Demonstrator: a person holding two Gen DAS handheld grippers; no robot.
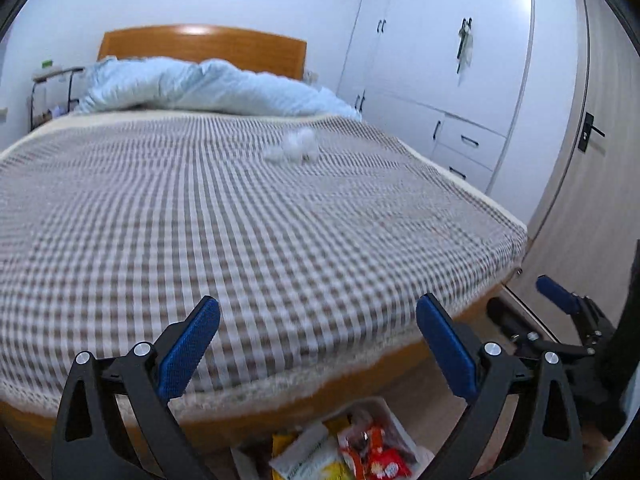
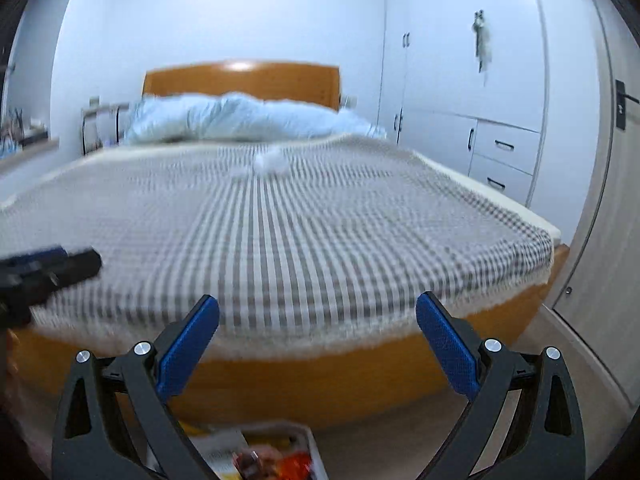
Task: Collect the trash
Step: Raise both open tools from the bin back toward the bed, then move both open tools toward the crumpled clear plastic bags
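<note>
Both tools, left (image 1: 318,340) and right (image 2: 318,340), wide open, empty, above bin (image 1: 384,408) of wrappers (image 1: 376,456), print unreadable.

White crumpled trash (image 2: 269,163) motion-blurred on the bed; bin (image 1: 384,408) contents cut off by bottom edge.

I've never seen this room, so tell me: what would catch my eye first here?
The wide bed with its brown-and-white checked cover fills the middle, a crumpled white tissue clump lying alone on it toward the rumpled pale blue duvet. Low in front, between the open left gripper, a white bin of bright snack wrappers stands on the floor.
</note>
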